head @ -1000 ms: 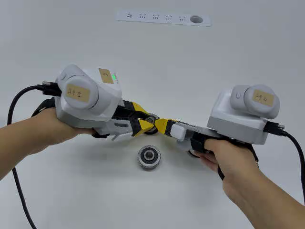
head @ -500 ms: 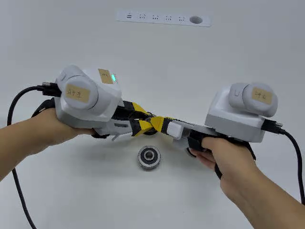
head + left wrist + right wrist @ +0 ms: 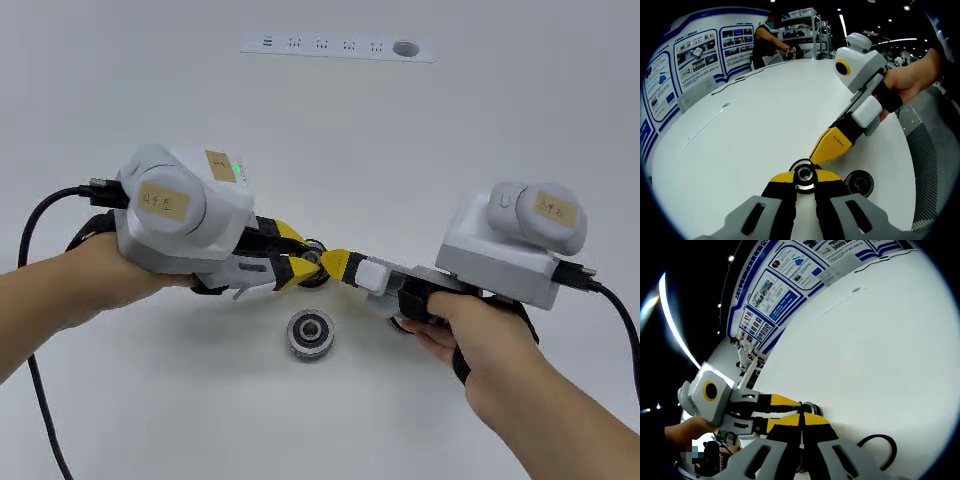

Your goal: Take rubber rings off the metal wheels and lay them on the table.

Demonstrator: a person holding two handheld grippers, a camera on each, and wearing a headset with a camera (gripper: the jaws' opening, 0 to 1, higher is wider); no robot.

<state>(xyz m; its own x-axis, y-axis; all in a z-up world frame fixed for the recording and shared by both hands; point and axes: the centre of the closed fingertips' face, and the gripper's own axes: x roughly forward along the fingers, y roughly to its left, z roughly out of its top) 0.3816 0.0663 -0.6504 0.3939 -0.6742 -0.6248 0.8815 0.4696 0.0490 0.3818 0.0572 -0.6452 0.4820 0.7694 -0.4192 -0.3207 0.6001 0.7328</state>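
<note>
The left gripper (image 3: 296,267) has its jaws clenched on a wheel (image 3: 804,174), held off the surface (image 3: 450,130). The hub faces back along those jaws, so the axle runs along the gripper's length. The rubber ring (image 3: 800,162) sits on that wheel's rim. The right gripper (image 3: 337,265) meets the wheel from its right, jaws pressed together and tip touching the rim; whether rubber is nipped between them I cannot tell. Peeling likely means pulling away from the wheel along the axle. A second wheel (image 3: 312,332) lies on the surface just nearer the person than the held wheel.
</note>
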